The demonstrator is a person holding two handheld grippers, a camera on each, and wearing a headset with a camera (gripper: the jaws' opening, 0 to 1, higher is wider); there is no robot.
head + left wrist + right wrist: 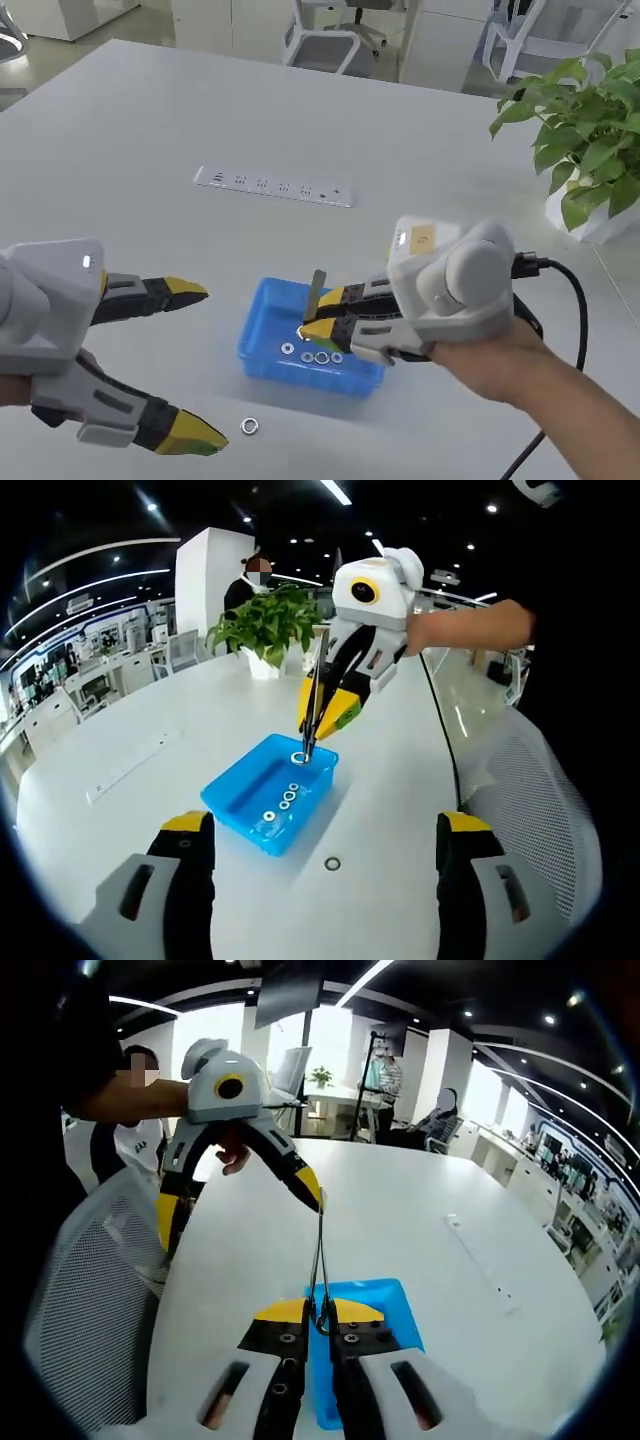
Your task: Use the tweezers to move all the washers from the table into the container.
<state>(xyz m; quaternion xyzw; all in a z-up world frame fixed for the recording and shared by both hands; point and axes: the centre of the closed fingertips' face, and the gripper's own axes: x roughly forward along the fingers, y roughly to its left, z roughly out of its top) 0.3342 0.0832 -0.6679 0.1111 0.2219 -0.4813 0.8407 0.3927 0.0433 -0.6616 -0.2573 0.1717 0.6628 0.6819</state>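
A blue container (262, 322) sits on the white table with several washers (321, 357) in it. My right gripper (320, 312) is shut on the tweezers (316, 288) above the container's right part. In the left gripper view, the tweezers (313, 705) hold a washer (299, 758) at their tips over the container (250, 790). One loose washer (249, 426) lies on the table in front of the container, also seen as a washer (332, 863) between the left jaws. My left gripper (200, 365) is open, left of the container. In the right gripper view, the right gripper (320, 1312) pinches the tweezers (321, 1250).
A white power strip (272, 187) lies beyond the container. A potted plant (590, 140) stands at the table's right edge. A black cable (572, 300) trails from the right gripper. Office chairs stand past the far edge.
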